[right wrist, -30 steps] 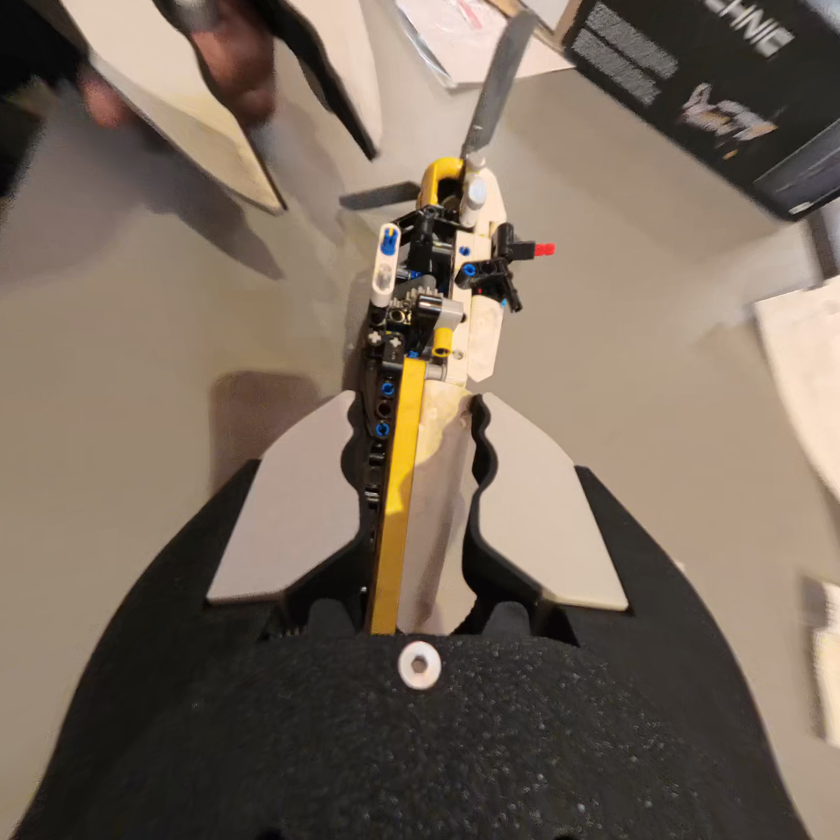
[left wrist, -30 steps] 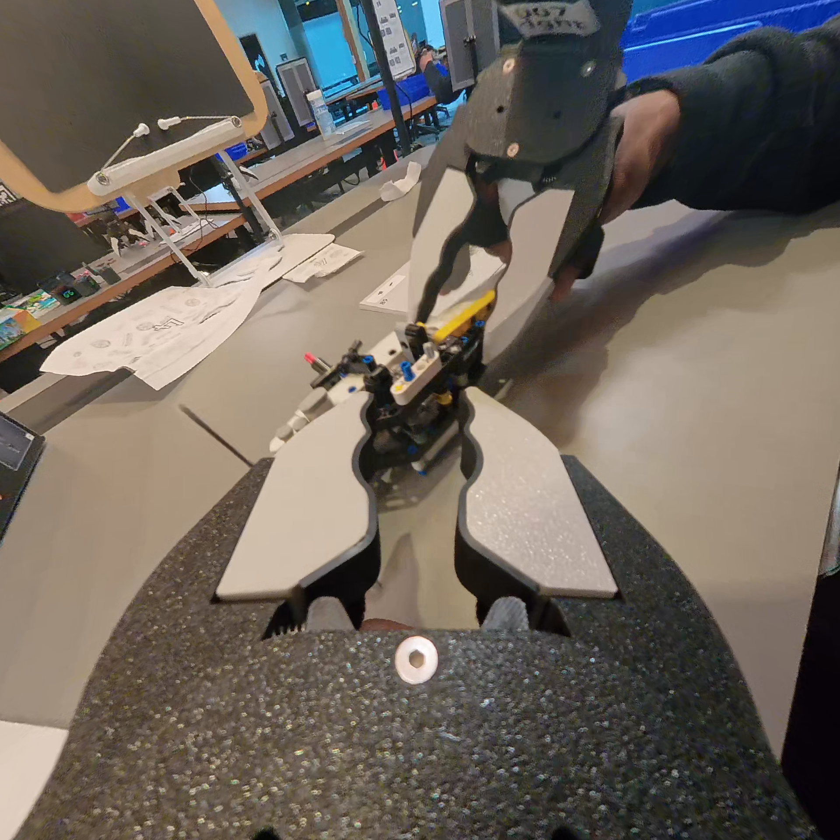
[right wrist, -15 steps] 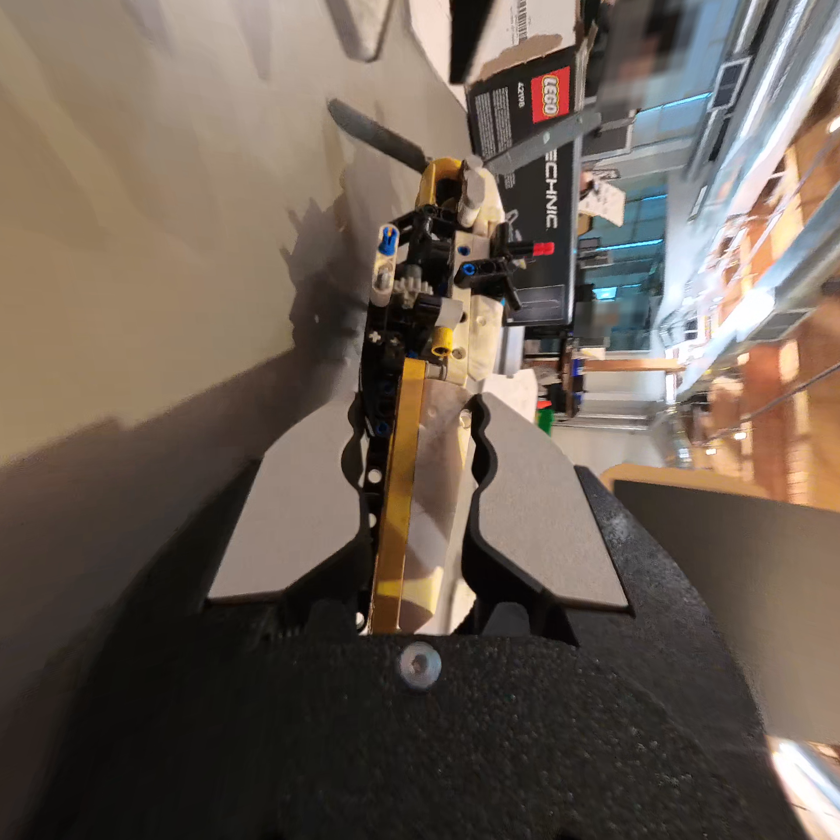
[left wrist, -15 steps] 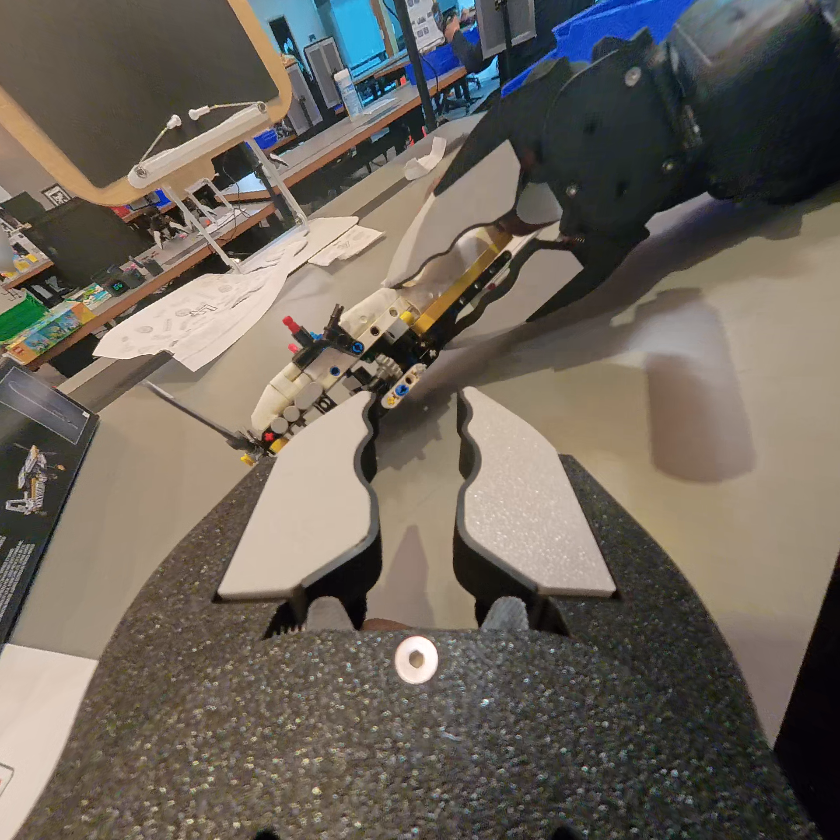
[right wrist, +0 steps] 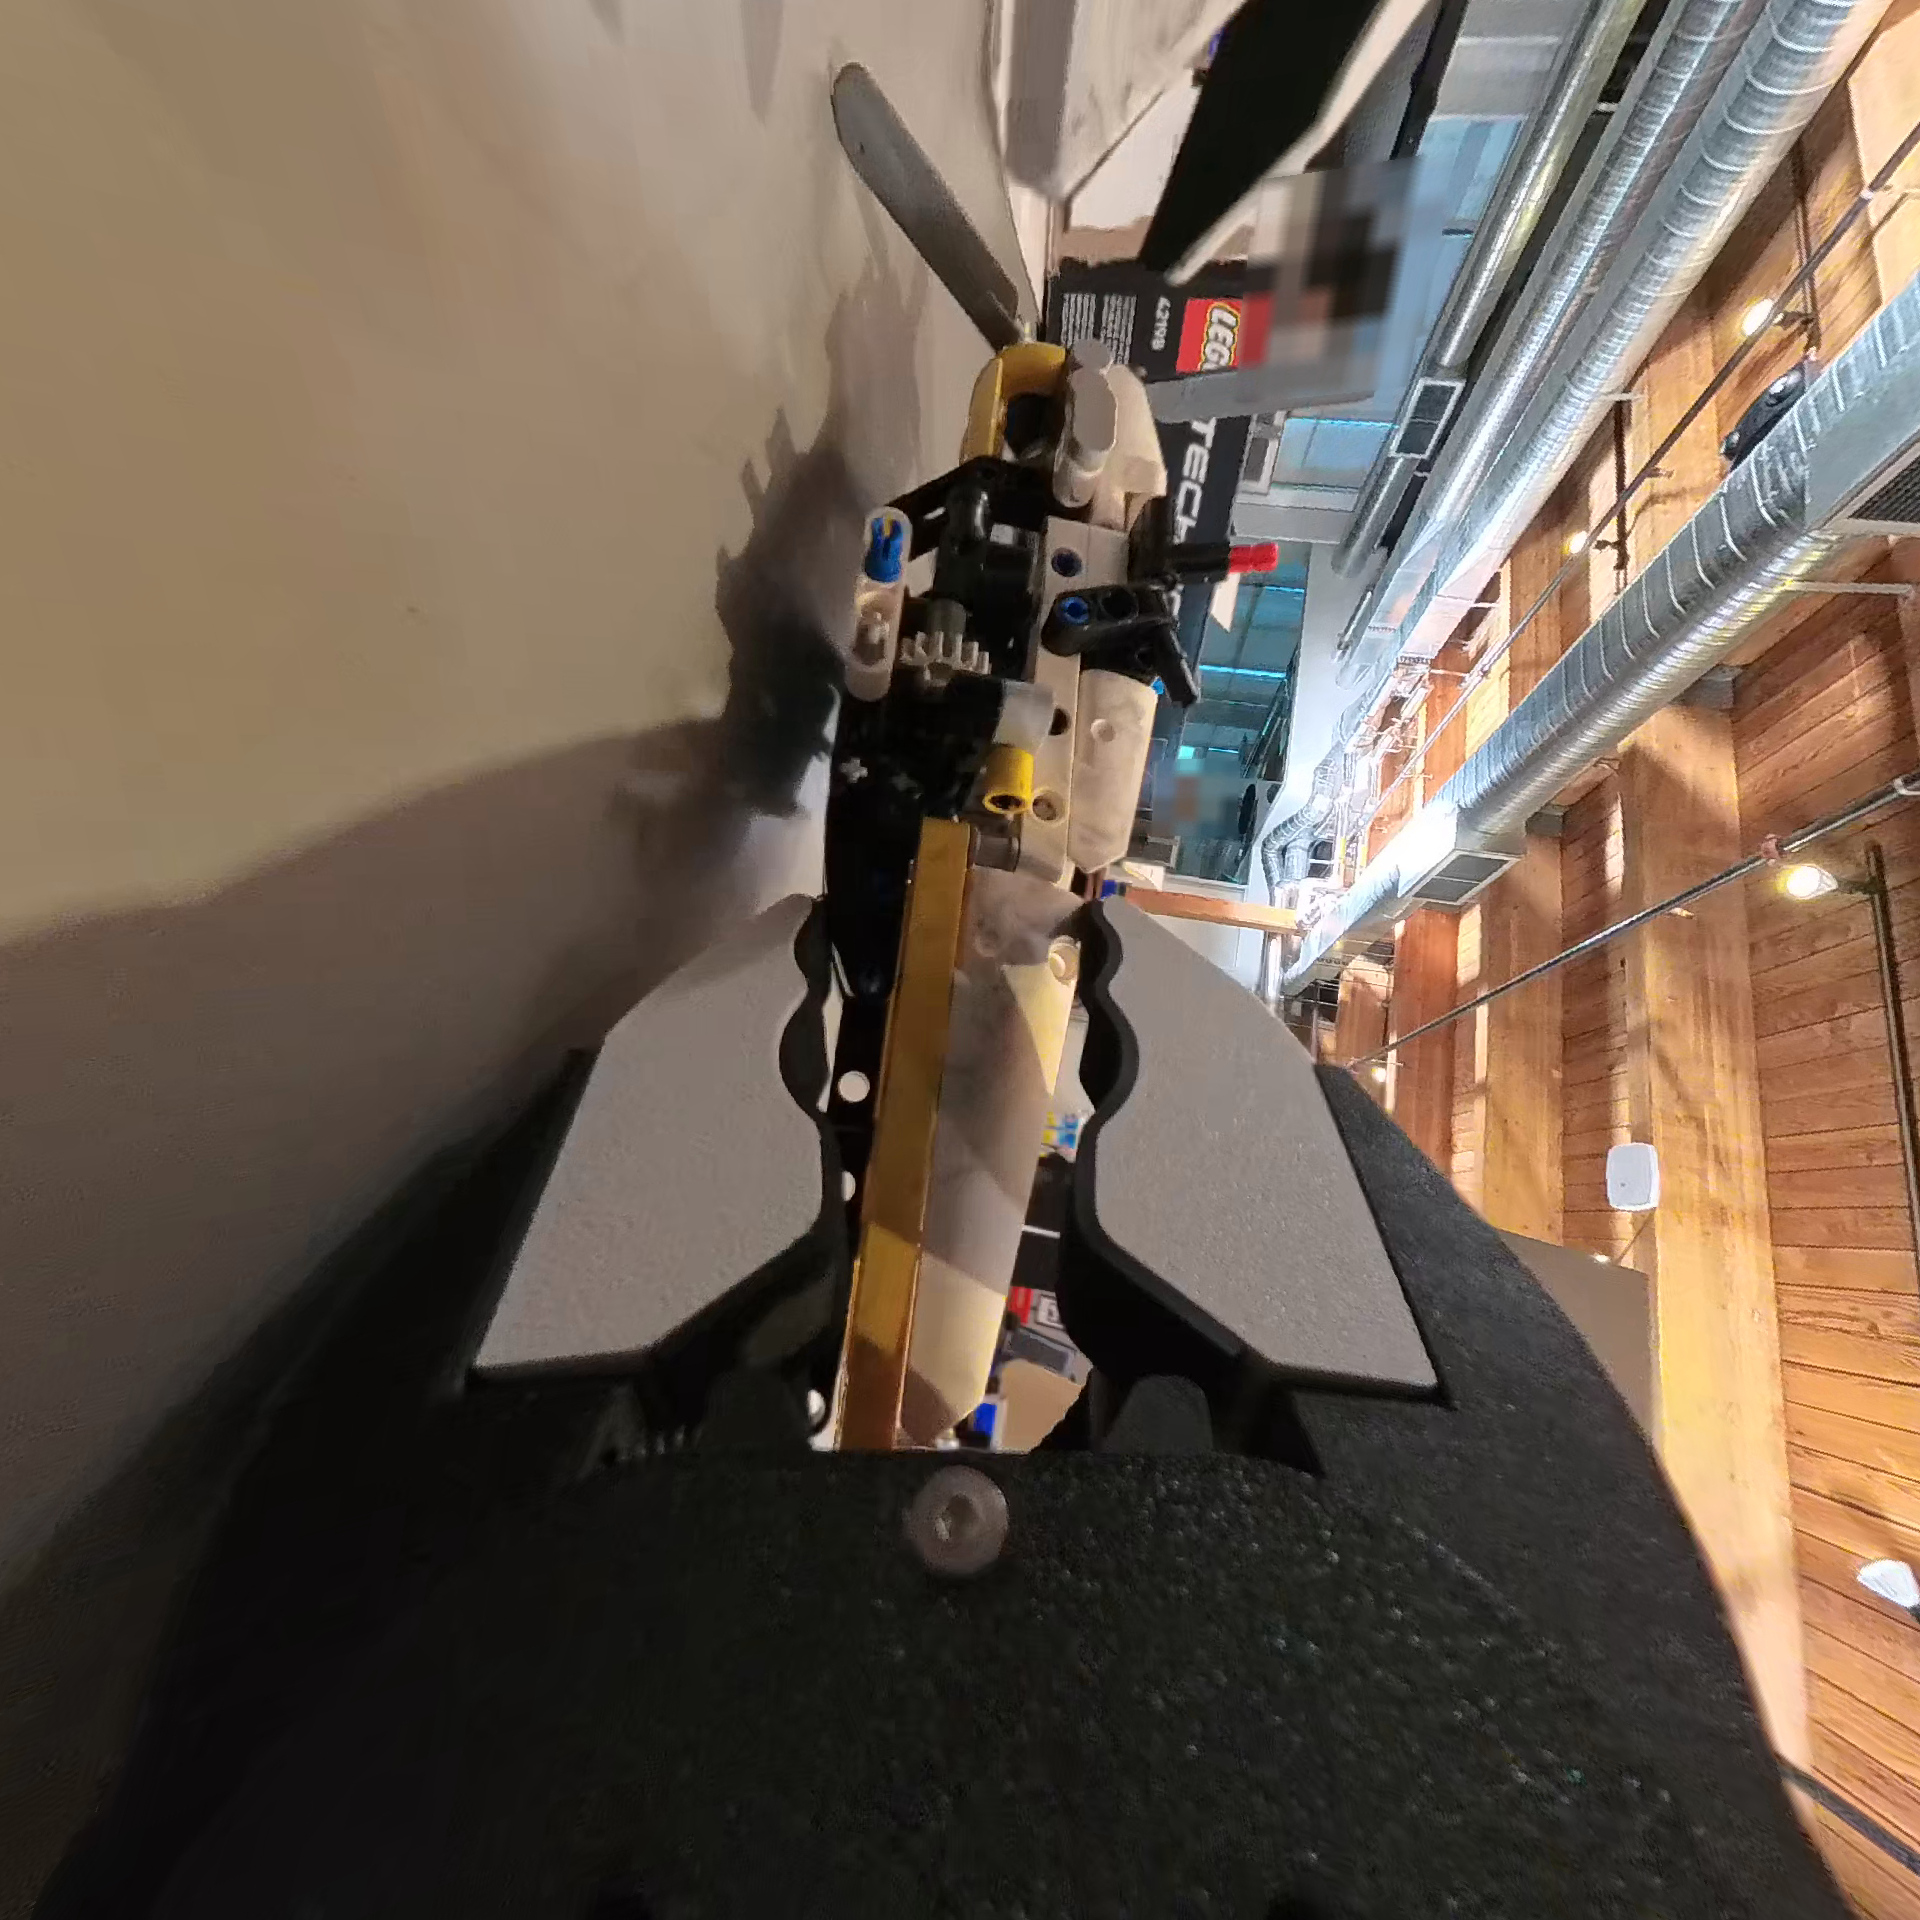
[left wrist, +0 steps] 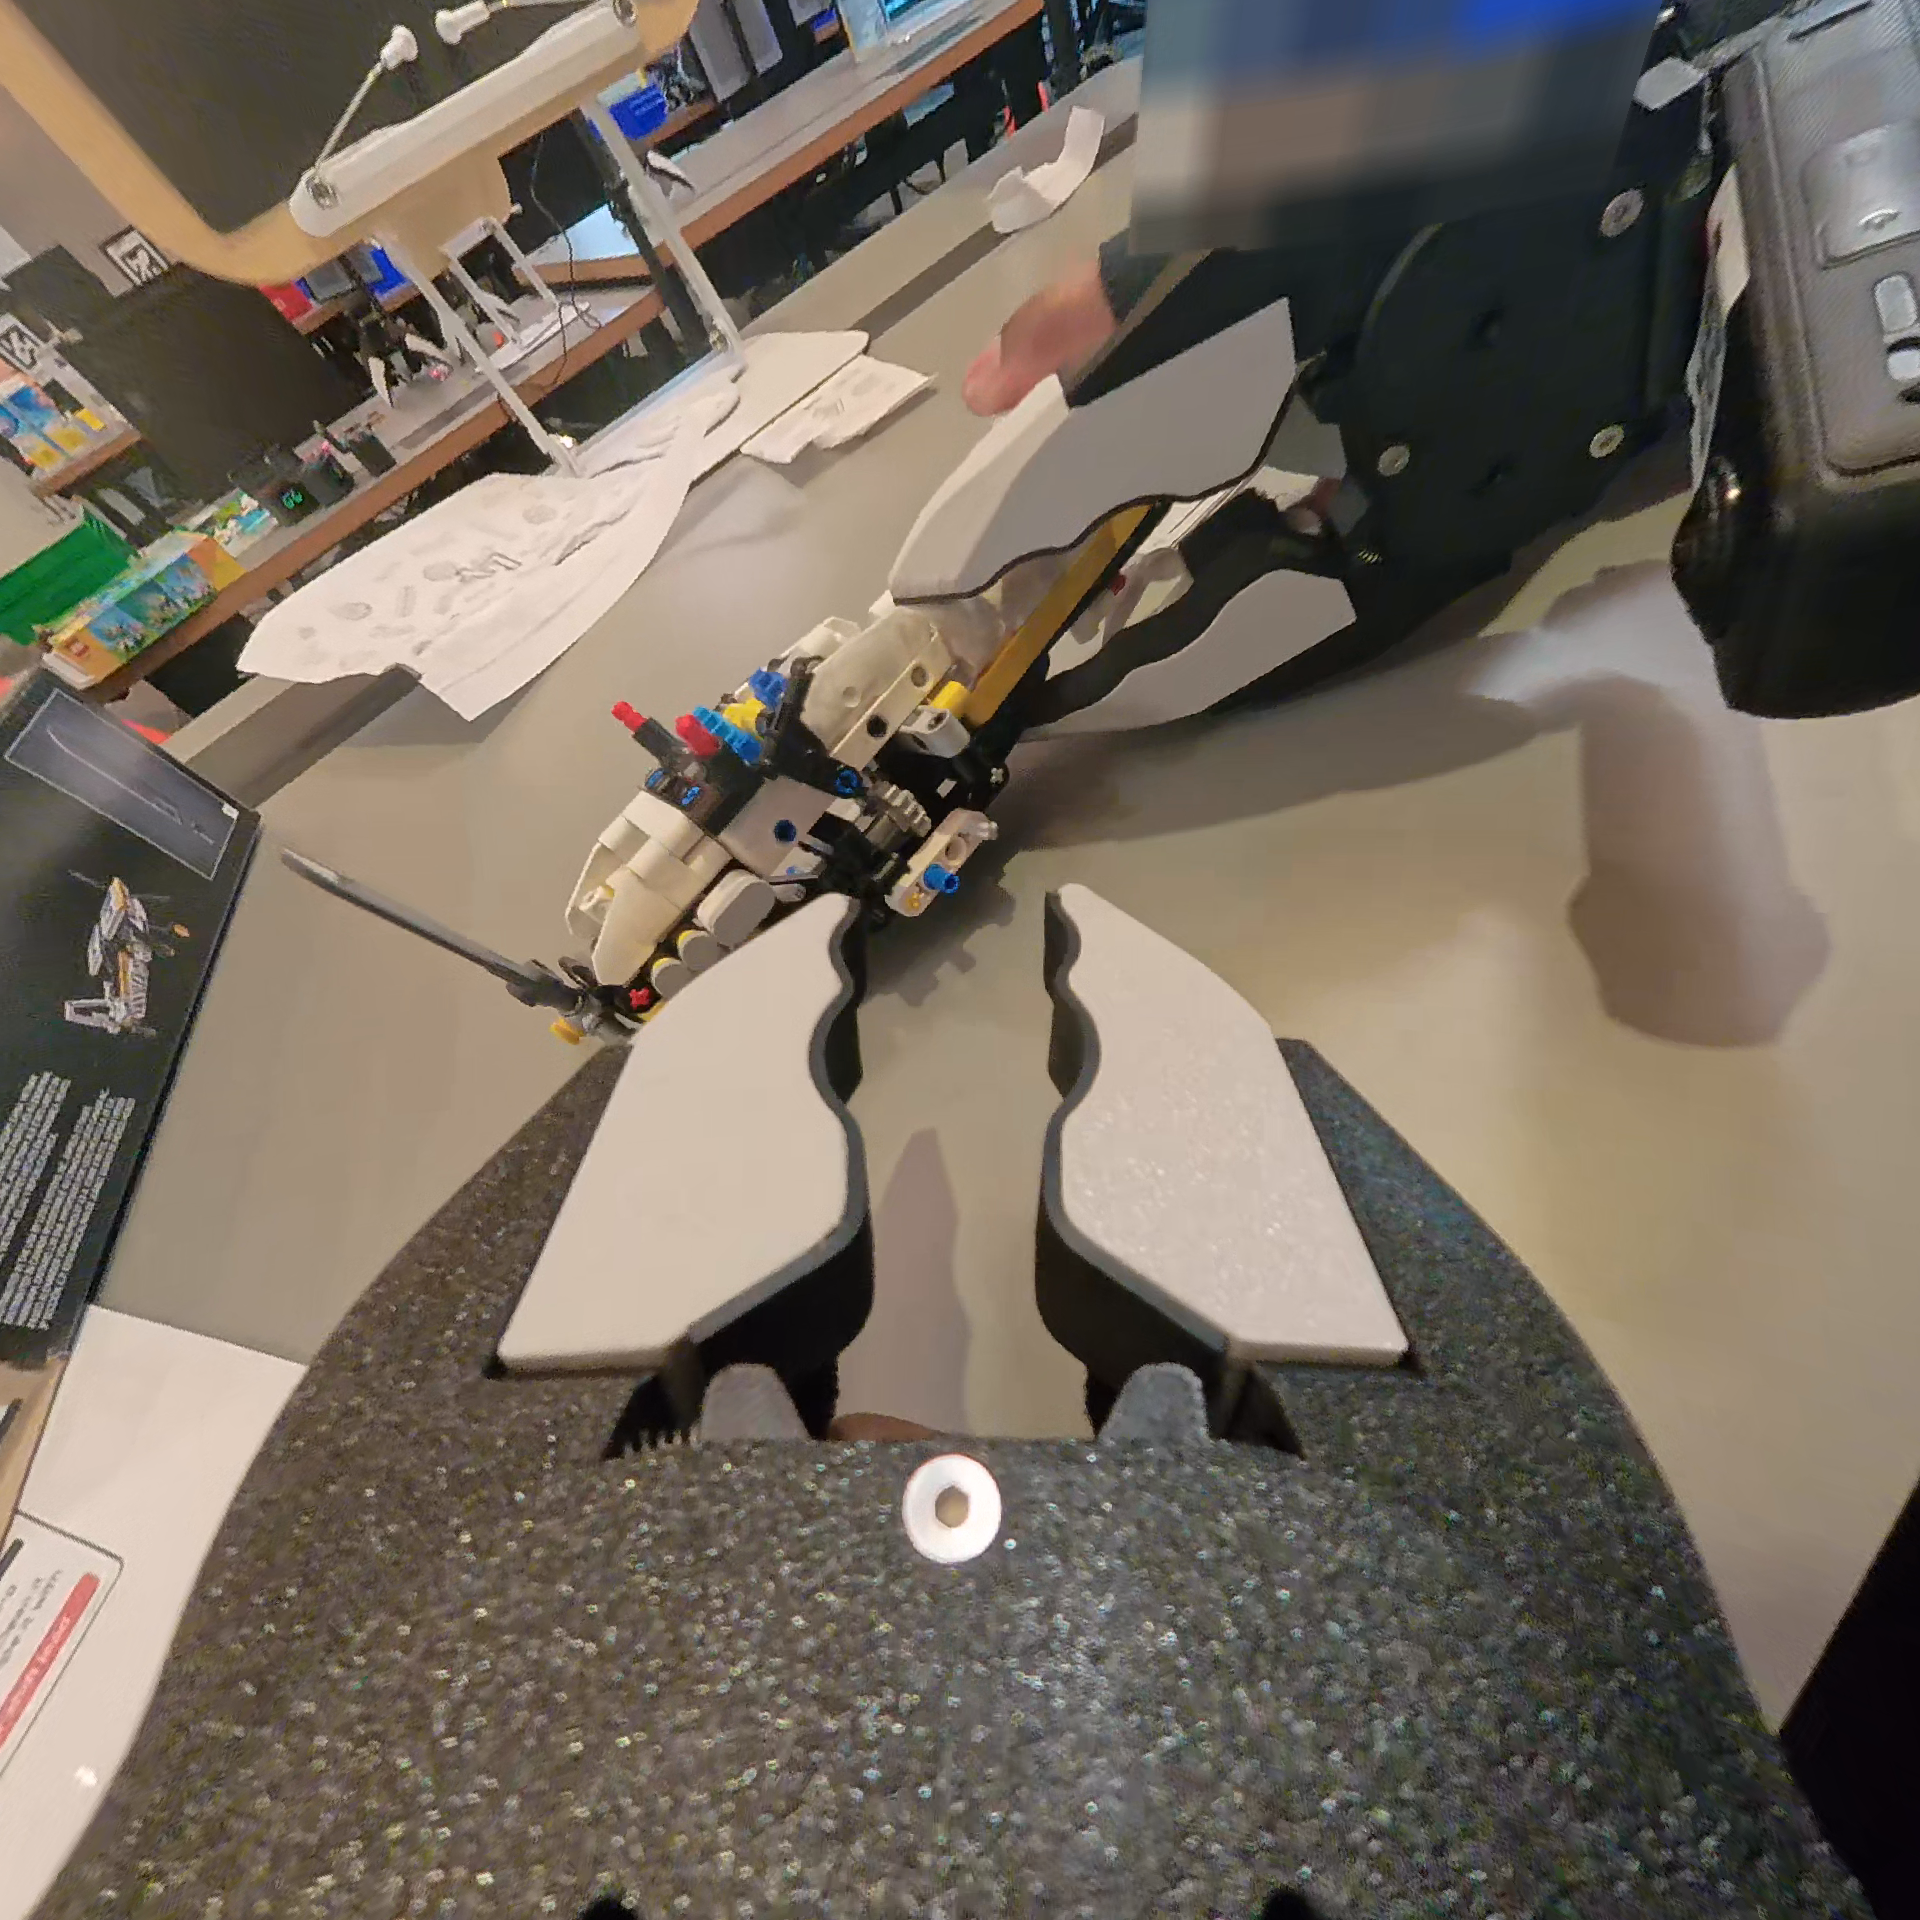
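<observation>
since a second ago the right gripper has rolled onto its side and laid the brick-built helicopter model over, nose down toward the grey table, while the left gripper has come off the model's body and now hangs just short of it. the left gripper's fingers stand partly apart over bare tabletop and hold nothing — the model lies just ahead of the left fingertip. the right gripper is clamped on the model's tail, its pads pressing the black-and-yellow beam and the white panel from either side.

the table is wide and plain grey, in a big workshop room with wooden walls and silver ducts overhead, more benches behind.

the model's grey rotor blade sticks out low over the table toward a black product box at the left edge. printed paper sheets lie further back, near a white stand carrying a dark board. a person's hand shows beyond the right gripper, partly hidden by its upper finger.
</observation>
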A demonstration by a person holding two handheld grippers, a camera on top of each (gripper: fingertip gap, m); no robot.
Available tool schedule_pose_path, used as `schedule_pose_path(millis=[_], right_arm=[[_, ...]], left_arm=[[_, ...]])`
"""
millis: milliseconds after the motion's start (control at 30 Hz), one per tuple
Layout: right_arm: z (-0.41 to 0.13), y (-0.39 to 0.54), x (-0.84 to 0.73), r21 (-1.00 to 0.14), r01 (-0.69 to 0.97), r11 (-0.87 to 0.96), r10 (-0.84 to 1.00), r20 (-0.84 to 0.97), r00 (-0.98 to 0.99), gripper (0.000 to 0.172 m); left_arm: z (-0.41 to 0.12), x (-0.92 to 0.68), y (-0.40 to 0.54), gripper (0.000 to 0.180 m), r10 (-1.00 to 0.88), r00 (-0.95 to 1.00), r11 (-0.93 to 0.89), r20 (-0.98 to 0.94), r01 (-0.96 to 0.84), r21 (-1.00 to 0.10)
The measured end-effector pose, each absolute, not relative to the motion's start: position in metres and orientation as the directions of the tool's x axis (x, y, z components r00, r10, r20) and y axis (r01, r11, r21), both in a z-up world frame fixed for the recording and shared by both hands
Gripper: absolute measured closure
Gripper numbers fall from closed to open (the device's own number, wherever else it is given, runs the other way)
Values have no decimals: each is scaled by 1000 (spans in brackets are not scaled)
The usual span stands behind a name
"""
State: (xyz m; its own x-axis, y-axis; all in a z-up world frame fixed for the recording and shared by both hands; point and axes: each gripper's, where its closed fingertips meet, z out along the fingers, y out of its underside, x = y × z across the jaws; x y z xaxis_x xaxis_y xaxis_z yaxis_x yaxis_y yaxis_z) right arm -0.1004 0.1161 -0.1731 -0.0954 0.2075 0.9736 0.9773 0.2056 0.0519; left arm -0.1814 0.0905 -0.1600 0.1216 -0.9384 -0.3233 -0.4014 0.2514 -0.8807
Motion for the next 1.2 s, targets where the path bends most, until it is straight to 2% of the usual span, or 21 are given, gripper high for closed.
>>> schedule_pose_path(millis=[267, 400, 567, 667, 733, 867, 1000, 1067, 1200], right_arm=[[-177, 124, -102, -63, 980, 187, 315, 949, 1, 125], [-180, 129, -107, -123, 977, 171, 376, 925, 51, 123], [-184, 131, -111, -239, 961, 136, 461, 874, 152, 114], [-181, 125, -112, -318, 940, 127, 496, 841, 218, 117], [-173, 119, -114, -414, 904, 109, 532, 792, 299, 119], [-170, 112, -102, -555, 831, -33, 645, 623, 442, 114], [-184, 104, -82, -578, 797, -174, 703, 494, 512, 119], [-197, 100, -77, -570, 788, -231, 719, 446, 533, 137], [-204, 109, -87, -561, 780, -277, 671, 469, 575, 138]], left_arm=[[-169, -178, 96, 146, -936, 137, 229, -325, -466, -855], [-163, -179, 104, 146, -936, 204, 173, -285, -440, -881], [-126, -182, 110, 142, -956, 278, 40, -92, -188, -981], [-98, -186, 110, 138, -954, 284, 94, -96, -21, -995], [-83, -187, 110, 134, -950, 291, 139, -115, 66, -988], [-58, -185, 115, 127, -952, 295, 148, -81, 212, -966], [-40, -181, 130, 129, -948, 318, 127, -19, 321, -939], [-29, -179, 134, 131, -948, 319, 141, -14, 379, -915], [-9, -166, 134, 139, -954, 299, 152, -20, 425, -893]])
